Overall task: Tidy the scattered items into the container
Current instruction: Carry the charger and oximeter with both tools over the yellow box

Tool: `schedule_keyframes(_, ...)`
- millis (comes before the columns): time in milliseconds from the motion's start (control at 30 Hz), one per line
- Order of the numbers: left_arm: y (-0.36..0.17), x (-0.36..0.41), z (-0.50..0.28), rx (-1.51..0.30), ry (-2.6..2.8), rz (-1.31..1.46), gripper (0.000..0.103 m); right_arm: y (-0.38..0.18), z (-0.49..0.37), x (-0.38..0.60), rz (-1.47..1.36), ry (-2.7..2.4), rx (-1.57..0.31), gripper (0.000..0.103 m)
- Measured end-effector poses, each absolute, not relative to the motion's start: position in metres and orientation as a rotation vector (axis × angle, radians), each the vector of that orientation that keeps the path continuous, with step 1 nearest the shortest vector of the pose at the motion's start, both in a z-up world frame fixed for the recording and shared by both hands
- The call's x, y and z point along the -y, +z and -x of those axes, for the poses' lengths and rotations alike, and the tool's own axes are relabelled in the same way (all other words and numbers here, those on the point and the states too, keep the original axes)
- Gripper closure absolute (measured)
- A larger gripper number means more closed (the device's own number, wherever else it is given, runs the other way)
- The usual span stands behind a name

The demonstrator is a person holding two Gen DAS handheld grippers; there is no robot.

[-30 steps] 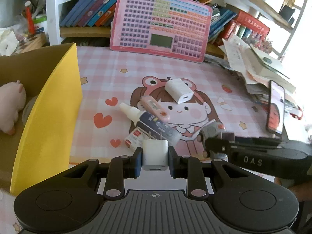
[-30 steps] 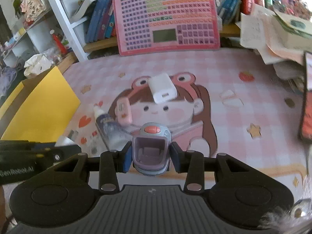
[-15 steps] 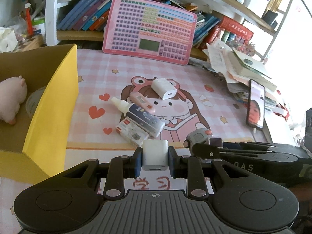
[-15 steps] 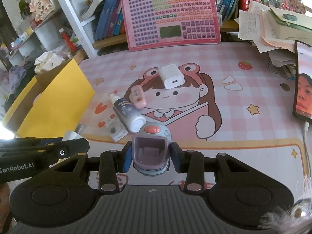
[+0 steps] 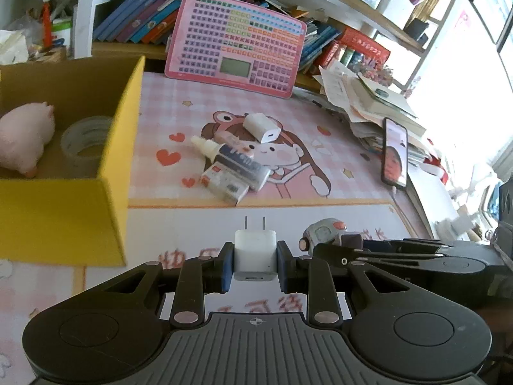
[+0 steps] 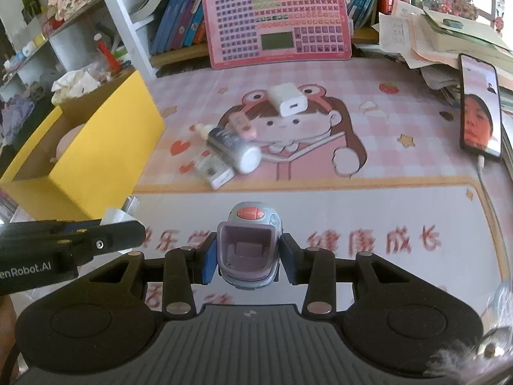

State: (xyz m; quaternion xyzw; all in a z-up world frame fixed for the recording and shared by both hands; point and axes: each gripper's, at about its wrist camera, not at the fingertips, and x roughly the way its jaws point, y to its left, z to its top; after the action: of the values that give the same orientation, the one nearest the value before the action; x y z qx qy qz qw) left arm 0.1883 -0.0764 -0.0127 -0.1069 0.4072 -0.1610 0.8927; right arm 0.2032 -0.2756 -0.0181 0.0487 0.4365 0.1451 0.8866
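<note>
A: Starting at the left edge of the desk, what does the yellow box [image 5: 105,147] hold?

B: A pink plush toy [image 5: 22,134] and a roll of clear tape [image 5: 84,139] lie inside it, so part of the tidying looks done. The box sits at the mat's left side, well apart from the loose pile.

A: And the left gripper [image 5: 255,258]?

B: Its jaws are closed on a white plug charger [image 5: 255,253], prongs pointing forward, held above the near edge of the desk mat [image 5: 320,218], just right of the box's near corner.

A: What is left in the middle?

B: Four items lie on the cartoon print: a small flat packet [image 5: 224,186], a dropper bottle [image 5: 234,158] resting against it, a pink tube [image 5: 234,138] touching the bottle, and a second white charger [image 5: 262,127] just beyond.

A: The right gripper [image 6: 249,256]?

B: It is clamped on a grey clip device with an orange button [image 6: 249,243], near the mat's front edge.

A: So how far along?

B: Roughly midway, by judgement: two in, two carried, four waiting.
</note>
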Motion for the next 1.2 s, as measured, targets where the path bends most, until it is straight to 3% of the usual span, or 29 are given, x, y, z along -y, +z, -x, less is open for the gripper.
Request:
schedule_keyframes(633,-0.015,-0.024,-0.093,-0.848,-0.354,0.256,0.078,-0.018,-0.095,0.174,-0.057,0.292,-0.904,0.065)
schedule_keyframes(1200,-0.016,-0.085,-0.047,-0.836,-0.299,0.297,0.078,-0.011,-0.056,0.109,-0.006,0.367,-0.897,0.065)
